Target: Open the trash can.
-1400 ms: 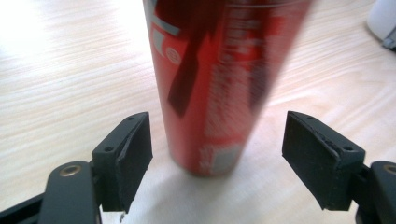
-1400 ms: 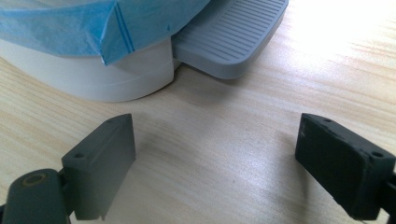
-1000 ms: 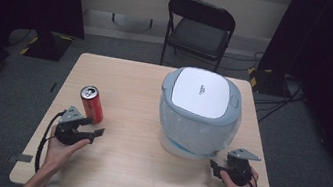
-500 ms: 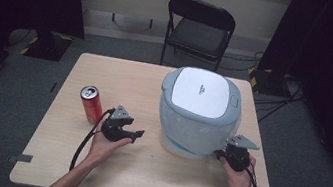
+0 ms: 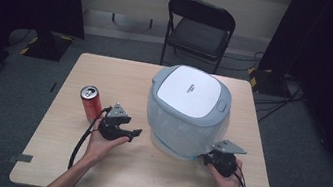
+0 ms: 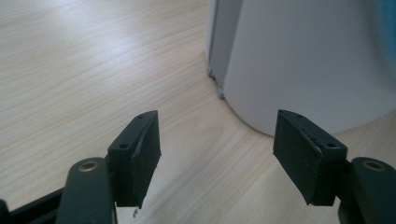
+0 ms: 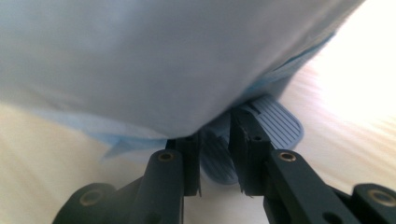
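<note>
- The wooden table carries everything, with a black folding chair behind its far edge.
- The pedal bin, grey with a white lid and a pale blue liner, stands on the right half of the table, its base near the front edge.
- The red drink can stands upright towards the left edge, well apart from the bin.
- The left gripper rests just right of the can, pointing at the bin's left side; its jaws stand wide apart with bare table between them, close to the bin wall but not touching.
- The right gripper sits at the bin's front right foot; its jaws have just been closing and now stand nearly together over the ribbed grey pedal.
</note>
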Demonstrator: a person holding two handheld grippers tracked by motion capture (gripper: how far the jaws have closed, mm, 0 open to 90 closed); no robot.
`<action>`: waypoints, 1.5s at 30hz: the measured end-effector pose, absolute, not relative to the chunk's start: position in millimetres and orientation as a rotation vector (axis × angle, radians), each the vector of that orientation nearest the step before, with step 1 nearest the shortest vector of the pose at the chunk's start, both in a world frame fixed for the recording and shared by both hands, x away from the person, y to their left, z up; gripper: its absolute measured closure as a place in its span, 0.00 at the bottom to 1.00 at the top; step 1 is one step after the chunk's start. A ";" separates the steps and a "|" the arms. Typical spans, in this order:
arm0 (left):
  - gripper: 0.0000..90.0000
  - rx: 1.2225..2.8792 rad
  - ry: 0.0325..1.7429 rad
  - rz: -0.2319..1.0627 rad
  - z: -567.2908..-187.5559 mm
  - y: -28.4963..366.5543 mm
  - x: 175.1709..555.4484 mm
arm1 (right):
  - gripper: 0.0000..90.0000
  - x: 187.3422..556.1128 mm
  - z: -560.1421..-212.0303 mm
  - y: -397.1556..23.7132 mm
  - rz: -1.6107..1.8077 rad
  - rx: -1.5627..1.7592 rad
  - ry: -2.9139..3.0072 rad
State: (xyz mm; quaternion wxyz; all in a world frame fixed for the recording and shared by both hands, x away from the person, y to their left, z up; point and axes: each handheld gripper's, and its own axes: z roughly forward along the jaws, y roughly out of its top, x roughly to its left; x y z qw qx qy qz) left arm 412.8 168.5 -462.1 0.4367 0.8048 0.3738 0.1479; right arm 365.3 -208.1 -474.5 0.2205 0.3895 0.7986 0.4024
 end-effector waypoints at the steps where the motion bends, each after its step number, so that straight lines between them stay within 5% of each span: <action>1: 0.34 2.000 0.925 0.362 -462.1 170.1 412.9 | 0.82 363.7 -474.1 -203.7 1.105 1.069 2.217; 8: 0.34 2.001 0.945 0.356 -461.3 177.8 411.5 | 0.77 358.4 -471.7 -174.3 1.130 0.985 2.312; 13: 0.34 2.010 0.912 0.341 -460.0 174.4 409.2 | 0.83 357.0 -468.7 -195.8 1.073 1.093 2.237; 19: 0.35 2.019 0.905 0.362 -459.4 166.1 408.3 | 0.80 387.0 -469.7 -225.9 1.002 1.200 2.086; 26: 0.35 2.010 0.925 0.343 -463.5 167.8 412.2 | 0.79 407.3 -483.5 -209.4 0.992 1.128 2.209; 34: 0.36 2.003 0.961 0.342 -462.0 172.5 410.4 | 0.85 388.6 -483.0 -198.7 1.033 1.068 2.304; 45: 0.35 1.955 1.012 0.332 -469.0 201.2 404.5 | 0.77 353.8 -482.9 -162.9 1.062 0.977 2.426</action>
